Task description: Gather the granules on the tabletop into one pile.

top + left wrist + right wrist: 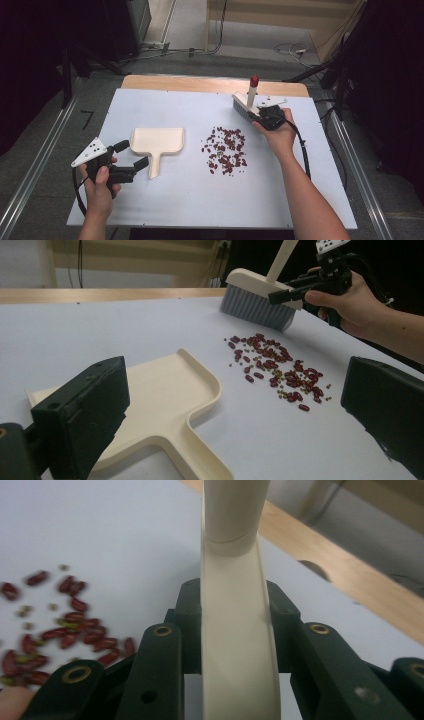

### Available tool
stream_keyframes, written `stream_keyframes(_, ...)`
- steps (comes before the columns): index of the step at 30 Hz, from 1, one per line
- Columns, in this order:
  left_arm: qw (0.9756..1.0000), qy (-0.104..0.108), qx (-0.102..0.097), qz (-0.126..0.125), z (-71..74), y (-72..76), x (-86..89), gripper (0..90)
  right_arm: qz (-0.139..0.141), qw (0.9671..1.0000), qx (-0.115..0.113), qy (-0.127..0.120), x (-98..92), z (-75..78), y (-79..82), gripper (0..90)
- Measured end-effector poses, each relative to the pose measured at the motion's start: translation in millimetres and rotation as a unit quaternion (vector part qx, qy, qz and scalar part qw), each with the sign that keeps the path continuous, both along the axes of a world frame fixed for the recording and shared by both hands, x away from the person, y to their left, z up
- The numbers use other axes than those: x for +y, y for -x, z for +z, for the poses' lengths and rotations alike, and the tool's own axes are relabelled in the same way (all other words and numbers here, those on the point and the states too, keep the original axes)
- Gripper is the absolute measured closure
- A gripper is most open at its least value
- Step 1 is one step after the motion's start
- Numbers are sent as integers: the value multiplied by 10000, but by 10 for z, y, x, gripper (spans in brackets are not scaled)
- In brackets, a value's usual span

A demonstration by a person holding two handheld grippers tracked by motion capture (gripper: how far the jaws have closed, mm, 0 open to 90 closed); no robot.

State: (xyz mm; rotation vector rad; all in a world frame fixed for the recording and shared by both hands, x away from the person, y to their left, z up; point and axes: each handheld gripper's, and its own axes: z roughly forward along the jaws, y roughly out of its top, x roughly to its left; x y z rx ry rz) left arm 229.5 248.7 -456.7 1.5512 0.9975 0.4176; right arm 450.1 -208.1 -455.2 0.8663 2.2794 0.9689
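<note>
A cream dustpan [157,141] lies flat at the table's left, its handle pointing toward me. Just left of that handle my left gripper [132,154] stands open with nothing in it. In the left gripper view, the dustpan [165,400] lies between and ahead of the spread jaws. A heap of red and small green beans [226,150] sits mid-table. Beyond it, a cream brush [245,103] with grey bristles and a red-tipped handle stands tilted. My right gripper [257,117] is shut on its cream back [235,645] at the foot of the handle. The beans [75,625] lie to the left of the right gripper's jaws.
The white table top [200,200] ends in a wooden strip [200,82] at the far side. Metal rails [35,170] run along both sides on the floor. Cables [290,49] lie on the floor beyond the table.
</note>
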Motion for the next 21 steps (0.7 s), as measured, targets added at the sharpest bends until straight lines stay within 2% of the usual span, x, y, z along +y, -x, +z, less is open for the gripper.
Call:
stream_keyframes(6, 10000, -7, 33, -30, -9, -8, -27, 0, 483, 9984, 178, 212, 177, -79, 136, 655)
stream_keyframes(9, 10000, -7, 34, -41, -12, -11, -41, 0, 540, 9979, 270, 232, 187, -143, 210, 655)
stream_keyframes(10, 10000, -22, 36, -44, -11, -11, -44, 0, 560, 9978, 286, 191, 169, -161, 236, 655)
stream_keyframes(14, 10000, -17, 39, -56, -12, -14, -45, 0, 533, 9961, 596, -380, 56, -162, 314, 655)
stream_keyframes(21, 9999, -20, 59, -81, -15, -22, -61, 0, 892, 9920, 767, -447, 31, -143, 493, 655)
